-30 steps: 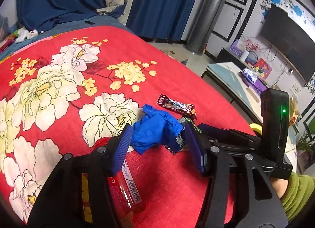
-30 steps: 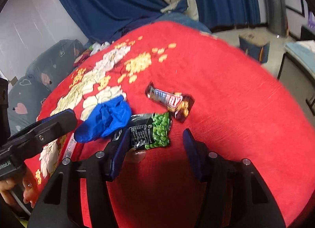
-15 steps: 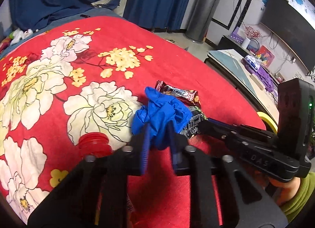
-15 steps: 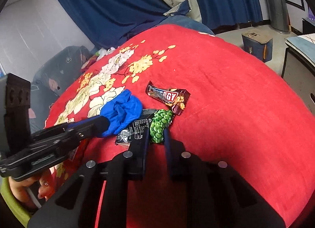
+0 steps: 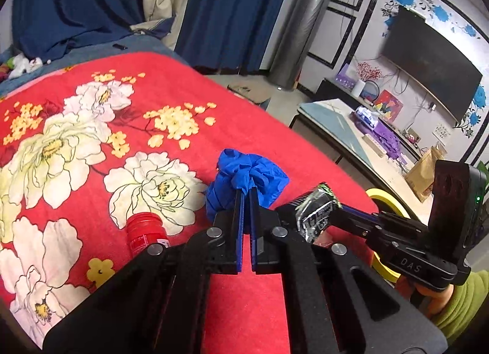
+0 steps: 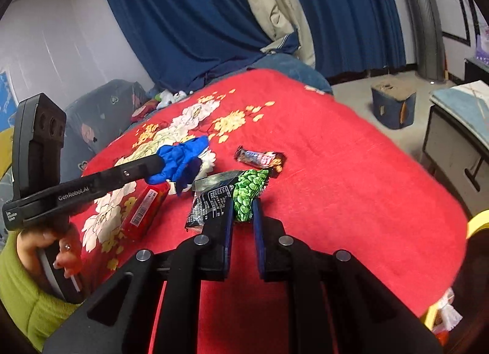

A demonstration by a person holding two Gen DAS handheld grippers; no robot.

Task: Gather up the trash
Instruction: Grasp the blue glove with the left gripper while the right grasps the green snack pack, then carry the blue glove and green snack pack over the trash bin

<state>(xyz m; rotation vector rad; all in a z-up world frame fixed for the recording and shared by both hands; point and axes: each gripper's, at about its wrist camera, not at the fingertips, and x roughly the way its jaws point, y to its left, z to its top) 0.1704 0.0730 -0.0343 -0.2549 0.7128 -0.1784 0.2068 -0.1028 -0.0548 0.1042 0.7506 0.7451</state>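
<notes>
Writing first, L to R. In the right wrist view the left gripper (image 6: 159, 167) carries "GenRobot.AI" on its side bar, w/ a small white label near the handle too tiny to read. The red bottle (image 6: 143, 212) lying on the red floral blanket (image 6: 351, 177) shows a white barcode strip. The pea snack packet (image 6: 232, 195) has fine white print on its black half, unreadable. The candy bar wrapper (image 6: 259, 158) shows blurred white letters, not legible. In the left wrist view the right gripper (image 5: 308, 204) body reads "DAS".

Grips: left gripper's jaws have just closed & are clamped on the blue glove (image 5: 244, 180), bunched & lifted off the blanket. Right gripper's jaws have just closed on the packet's green edge, packet raised clear of the blanket.

Room: blanket drops away at the right edge; bare red area right of the wrapper. A low table (image 5: 345, 128) stands near that edge.

Left view only: TV (image 5: 428, 67), yellow tape roll (image 5: 385, 201). Right view only: wrapper, bottle's body, a blue box (image 6: 394, 106) on the floor.
</notes>
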